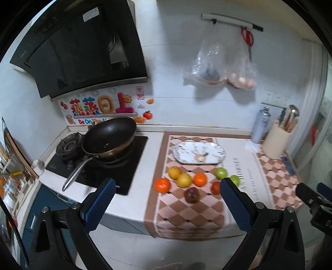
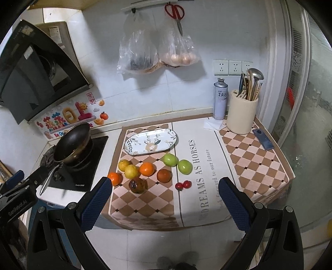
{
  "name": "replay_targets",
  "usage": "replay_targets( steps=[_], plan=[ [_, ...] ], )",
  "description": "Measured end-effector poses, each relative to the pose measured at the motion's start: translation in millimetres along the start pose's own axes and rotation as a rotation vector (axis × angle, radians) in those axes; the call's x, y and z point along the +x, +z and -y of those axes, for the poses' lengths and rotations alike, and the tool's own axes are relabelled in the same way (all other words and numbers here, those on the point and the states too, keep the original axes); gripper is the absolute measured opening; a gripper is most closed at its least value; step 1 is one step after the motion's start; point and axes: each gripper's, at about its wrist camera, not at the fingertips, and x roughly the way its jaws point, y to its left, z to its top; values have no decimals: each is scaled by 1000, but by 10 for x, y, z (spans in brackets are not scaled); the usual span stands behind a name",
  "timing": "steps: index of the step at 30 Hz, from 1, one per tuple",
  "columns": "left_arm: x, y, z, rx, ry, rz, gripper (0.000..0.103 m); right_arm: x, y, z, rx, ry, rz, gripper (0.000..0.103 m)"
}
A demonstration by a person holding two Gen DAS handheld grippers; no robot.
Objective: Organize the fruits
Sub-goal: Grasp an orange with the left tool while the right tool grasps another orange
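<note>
Fingers of the left gripper (image 1: 167,204) and right gripper (image 2: 165,204) are spread, empty — fruits (image 2: 147,169) lie loose before the oval plate (image 2: 132,140); round ones could roll off the mat's edge if nudged.

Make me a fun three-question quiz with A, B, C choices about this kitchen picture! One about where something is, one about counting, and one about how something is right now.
1. Where do the red scissors hang?
A. on the wall rail, above the egg bag
B. in the utensil holder
C. on the stove

2. How many green fruits lie on the mat?
A. one
B. two
C. four

3. What is on the oval plate?
A. all the fruit
B. one orange
C. nothing yet

Answers: 1 A, they dangle from the rail over the bag of eggs. 2 B, two green ones sit side by side in front of the plate. 3 C, its painted surface is bare; the fruit lies on the mat.
</note>
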Motion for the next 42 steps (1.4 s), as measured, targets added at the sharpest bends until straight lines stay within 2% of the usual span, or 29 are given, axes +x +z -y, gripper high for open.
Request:
replay_targets(
  steps=[4,11,15,18,21,23,26,29,34,39,41,42],
  plan=[
    [464,14,-145,4,45,-49,103,484,58,-61,20,12,-59,103],
    [1492,9,-313,-45,94,-261,103,1647,142,26,53,65,-237,102],
    [2134,-13,-305,-64,125,-399,103,2523,178,47,77,159,-393,92],
    [2595,-86,-318,-113,118,-517,103,3178,195,-23,67,220,-499,82],
    [3055,-226,-344,-177,112,-637,95,3788,188,-166,25,270,-598,75],
    [3293,-294,-378,-226,102,-706,82,4160,179,-332,-54,291,-652,75],
    [3568,-401,-429,-320,76,-780,76,4562,131,-556,-172,306,-747,75],
    [3746,-465,-426,-368,64,-813,76,4810,82,-731,-264,306,-791,75],
    [4036,-571,-390,-381,43,-877,76,5091,12,-959,-357,316,-853,75],
    [4184,-636,-309,-349,11,-901,75,5226,-25,-1088,-445,252,-839,75],
    [4220,-658,-272,-336,-2,-909,64,5282,-36,-1101,-443,244,-847,75],
    [4221,-662,-261,-328,-1,-908,64,5276,-48,-1104,-439,245,-849,74]
  ],
)
